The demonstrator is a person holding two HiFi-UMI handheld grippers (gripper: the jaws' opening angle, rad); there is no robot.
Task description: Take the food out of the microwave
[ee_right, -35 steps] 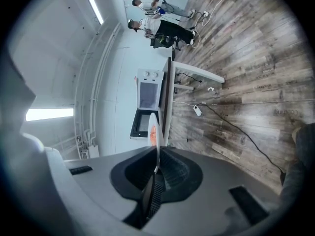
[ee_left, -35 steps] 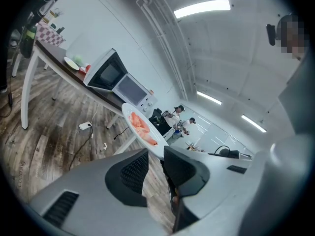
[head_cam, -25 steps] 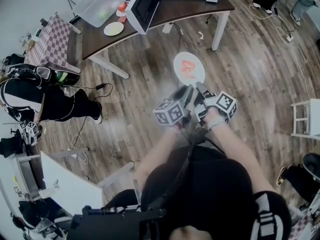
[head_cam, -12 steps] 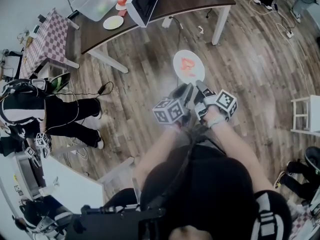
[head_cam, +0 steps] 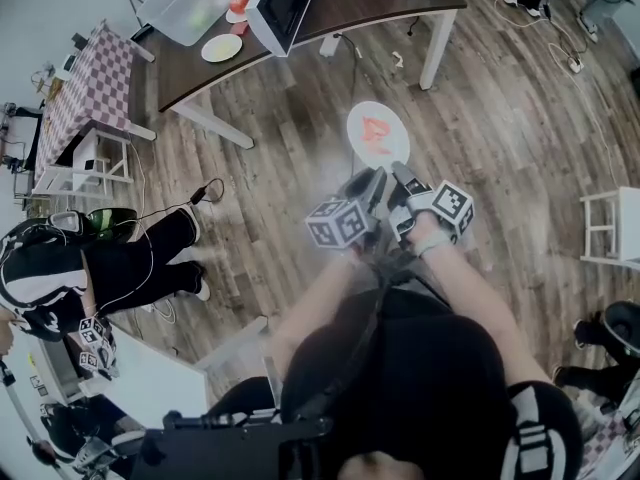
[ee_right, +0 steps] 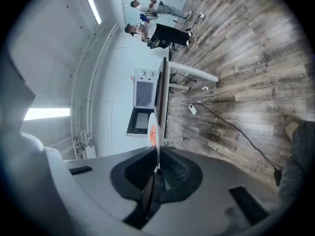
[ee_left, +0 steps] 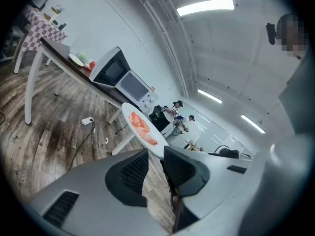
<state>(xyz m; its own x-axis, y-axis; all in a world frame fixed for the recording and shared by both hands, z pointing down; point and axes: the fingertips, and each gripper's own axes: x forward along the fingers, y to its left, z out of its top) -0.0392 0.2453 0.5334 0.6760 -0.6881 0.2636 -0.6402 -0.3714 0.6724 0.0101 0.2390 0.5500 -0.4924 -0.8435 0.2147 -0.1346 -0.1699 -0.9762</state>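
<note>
Left gripper (head_cam: 372, 181) and right gripper (head_cam: 402, 177) are both clamping the near rim of the plate (head_cam: 396, 150). Food (head_cam: 375, 128) is sitting on it, out over the floor (head_cam: 500, 118).

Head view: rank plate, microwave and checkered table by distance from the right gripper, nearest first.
1. plate: rim clamped in the right gripper, just ahead of it.
2. microwave: on the dark table, ahead and to the left, door open.
3. checkered table: far left, beyond the dark table's end.
</note>
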